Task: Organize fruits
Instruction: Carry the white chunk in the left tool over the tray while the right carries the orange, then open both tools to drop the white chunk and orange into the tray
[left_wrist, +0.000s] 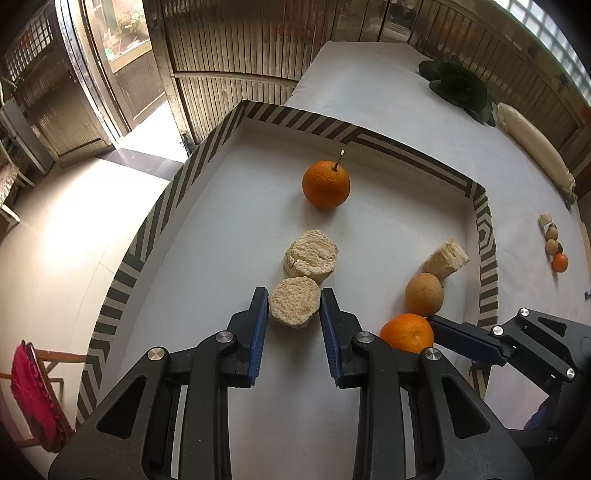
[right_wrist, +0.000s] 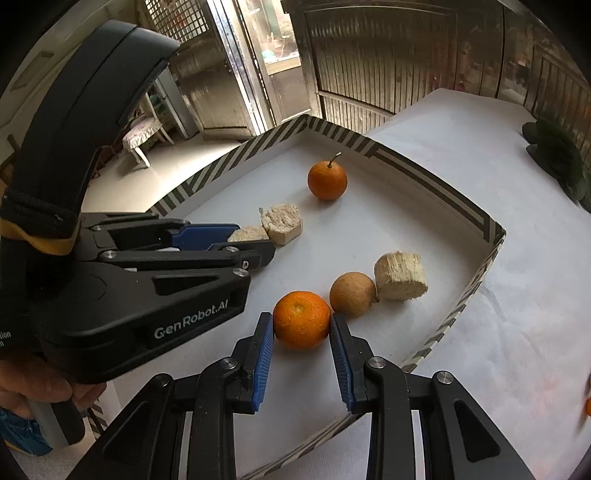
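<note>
- Right wrist view: orange sits in tray, near the front wall, touching a brown fruit on its far-right side.
- Right hand-held gripper brackets the orange, both pads at or v. close to the skin; looks gripped or about to be, can't tell for sure.
- To do it well: squeeze at the widest part, lift straight up so the brown fruit isn't knocked.
- Left hand-held gripper is half open around a cut stalk chunk; left pad just clear, right pad touching or nearly.
- Outward: second chunk just behind, stemmed orange farther back, third chunk by the right wall; tray rests on the bench.
</note>
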